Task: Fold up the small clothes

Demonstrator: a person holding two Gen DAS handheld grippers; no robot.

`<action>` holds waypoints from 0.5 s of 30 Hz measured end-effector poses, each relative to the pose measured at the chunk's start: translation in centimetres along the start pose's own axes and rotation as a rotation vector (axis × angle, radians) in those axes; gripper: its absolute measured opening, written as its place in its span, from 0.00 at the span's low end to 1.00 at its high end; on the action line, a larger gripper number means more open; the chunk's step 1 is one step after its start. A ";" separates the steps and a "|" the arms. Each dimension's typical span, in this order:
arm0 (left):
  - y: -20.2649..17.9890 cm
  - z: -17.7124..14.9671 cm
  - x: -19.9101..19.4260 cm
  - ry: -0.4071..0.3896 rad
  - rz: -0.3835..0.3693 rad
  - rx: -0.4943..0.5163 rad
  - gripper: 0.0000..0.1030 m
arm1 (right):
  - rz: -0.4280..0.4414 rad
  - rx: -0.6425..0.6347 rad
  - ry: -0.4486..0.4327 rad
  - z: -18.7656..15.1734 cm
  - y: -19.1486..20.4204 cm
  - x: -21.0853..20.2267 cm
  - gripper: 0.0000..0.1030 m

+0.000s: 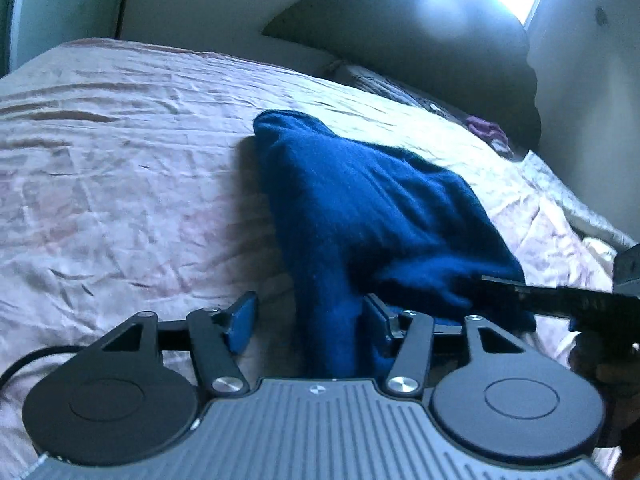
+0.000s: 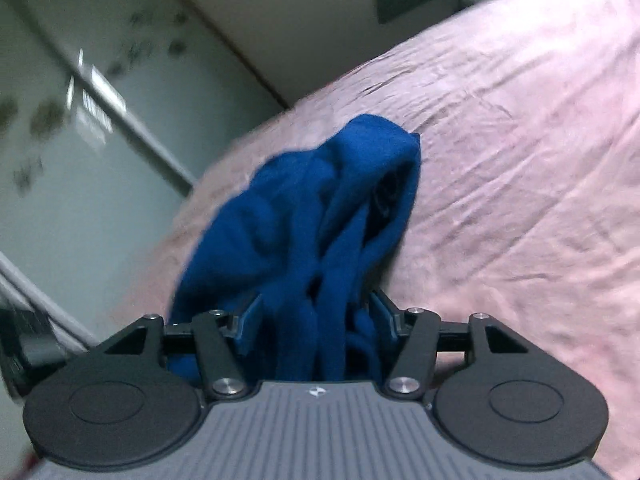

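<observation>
A dark blue garment [image 1: 380, 220] lies bunched on the pink bedsheet [image 1: 120, 160], its near end running into my left gripper [image 1: 308, 316]. That gripper is open: the cloth rests against the right pad and a gap shows at the left pad. In the right wrist view the same blue garment [image 2: 320, 208] rises in loose folds from between the fingers of my right gripper [image 2: 314, 316]. Its jaws stand apart with the cloth loosely filling the space between them. The black frame of the right gripper [image 1: 580, 304] enters the left wrist view at the right edge.
The pink bedsheet [image 2: 520, 160] stretches wide on either side of the garment. A dark headboard [image 1: 400, 32] stands at the far end under a bright window, with small purple items [image 1: 486, 126] near it. Glossy wardrobe doors [image 2: 80, 140] run along the bed's side.
</observation>
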State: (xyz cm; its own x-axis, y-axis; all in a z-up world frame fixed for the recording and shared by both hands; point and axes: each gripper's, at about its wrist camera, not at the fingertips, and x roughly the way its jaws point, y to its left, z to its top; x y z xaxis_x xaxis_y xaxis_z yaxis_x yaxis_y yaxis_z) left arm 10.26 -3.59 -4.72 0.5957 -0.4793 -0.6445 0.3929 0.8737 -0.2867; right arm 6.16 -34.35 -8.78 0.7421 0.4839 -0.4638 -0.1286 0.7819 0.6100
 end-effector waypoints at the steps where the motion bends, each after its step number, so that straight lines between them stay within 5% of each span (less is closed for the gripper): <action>1: -0.3 -0.2 0.0 -0.004 0.011 0.021 0.58 | -0.016 -0.037 0.004 -0.3 0.4 -0.1 0.48; 2: -0.8 -0.4 0.1 -0.009 0.026 0.043 0.58 | -0.044 -0.066 0.008 -0.4 0.7 -0.1 0.32; 4: -1.6 -0.7 0.1 -0.002 0.032 0.082 0.27 | -0.063 -0.067 0.014 -0.6 0.5 -0.5 0.17; 7: -2.5 -0.8 -0.5 -0.006 0.020 0.098 0.13 | -0.052 -0.025 -0.010 -1.0 0.3 -1.3 0.12; 11: -2.7 -0.9 -1.3 0.003 0.029 0.081 0.13 | -0.067 0.041 -0.043 -1.4 0.1 -2.0 0.15; 15: -2.3 -1.6 -2.3 -0.002 0.056 0.014 0.37 | -0.186 -0.028 -0.070 -2.1 1.6 -3.1 0.31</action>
State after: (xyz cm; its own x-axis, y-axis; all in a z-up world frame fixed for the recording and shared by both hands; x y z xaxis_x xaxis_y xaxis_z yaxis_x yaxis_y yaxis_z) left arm 6.84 -4.40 -3.71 0.6181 -0.4303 -0.6579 0.3689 0.8978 -0.2406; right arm 2.30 -33.73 -7.72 0.7988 0.3024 -0.5200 -0.0028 0.8663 0.4995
